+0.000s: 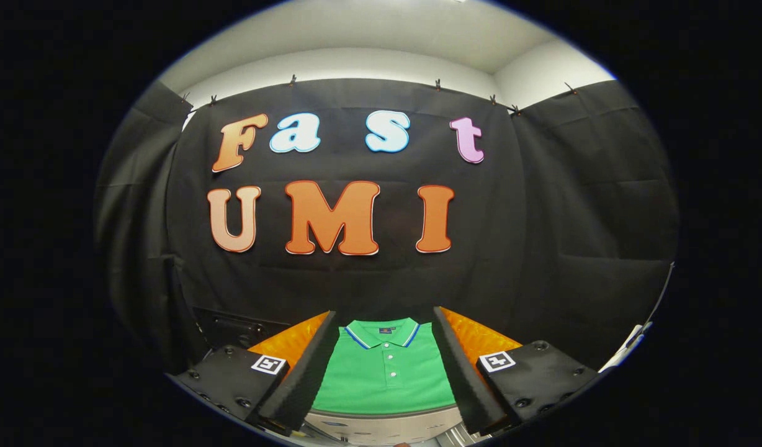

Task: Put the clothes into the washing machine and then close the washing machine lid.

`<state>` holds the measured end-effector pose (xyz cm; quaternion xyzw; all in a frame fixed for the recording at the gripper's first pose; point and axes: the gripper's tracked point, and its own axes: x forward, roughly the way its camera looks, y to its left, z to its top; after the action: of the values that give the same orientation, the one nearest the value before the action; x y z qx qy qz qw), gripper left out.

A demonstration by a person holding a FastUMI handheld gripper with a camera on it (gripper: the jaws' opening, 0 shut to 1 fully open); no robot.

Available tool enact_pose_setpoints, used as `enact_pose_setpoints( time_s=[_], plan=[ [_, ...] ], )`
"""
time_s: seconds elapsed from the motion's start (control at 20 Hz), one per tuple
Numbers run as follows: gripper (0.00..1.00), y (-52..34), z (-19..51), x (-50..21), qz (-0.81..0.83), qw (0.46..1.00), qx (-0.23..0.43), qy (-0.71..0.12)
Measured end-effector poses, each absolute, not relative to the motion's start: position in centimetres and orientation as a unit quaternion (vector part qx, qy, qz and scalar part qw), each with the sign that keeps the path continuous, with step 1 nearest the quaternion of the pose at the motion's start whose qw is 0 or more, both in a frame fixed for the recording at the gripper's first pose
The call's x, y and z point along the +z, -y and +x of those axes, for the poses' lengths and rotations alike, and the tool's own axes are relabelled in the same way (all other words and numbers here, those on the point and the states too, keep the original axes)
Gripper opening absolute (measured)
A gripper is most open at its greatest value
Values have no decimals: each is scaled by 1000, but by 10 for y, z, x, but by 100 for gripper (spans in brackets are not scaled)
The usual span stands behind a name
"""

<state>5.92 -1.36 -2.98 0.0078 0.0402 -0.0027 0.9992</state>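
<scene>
Nothing loaded yet: green polo shirt lying folded and flat just ahead, seen between the spread fingers of the gripper, wide open and empty, no contact made; pick-up, loading into the washer and closing the lid all still to do

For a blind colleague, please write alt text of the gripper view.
A folded green polo shirt lies between the open fingers of the gripper, collar toward the black cloth wall. It rests on a pale surface, untouched by either finger.
</scene>
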Motion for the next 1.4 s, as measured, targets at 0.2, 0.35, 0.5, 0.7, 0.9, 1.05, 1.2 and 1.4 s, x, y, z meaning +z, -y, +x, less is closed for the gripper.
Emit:
enact_pose_setpoints(
  time_s=[0.2,0.35,0.5,0.7,0.9,1.05,1.2,1.4],
  plan=[
    [97,20,96,-50,9,998,2,-63],
    [97,25,123,-75,11,995,8,-95],
    [97,29,154,-105,8,991,12,-133],
    [98,33,187,-145,32,982,14,-186],
    [98,36,207,-183,47,970,14,-237],
    [98,37,215,-207,44,961,14,-271],
    [98,37,218,-223,43,953,13,-298],
    [98,36,218,-236,48,942,16,-332]
  ],
)
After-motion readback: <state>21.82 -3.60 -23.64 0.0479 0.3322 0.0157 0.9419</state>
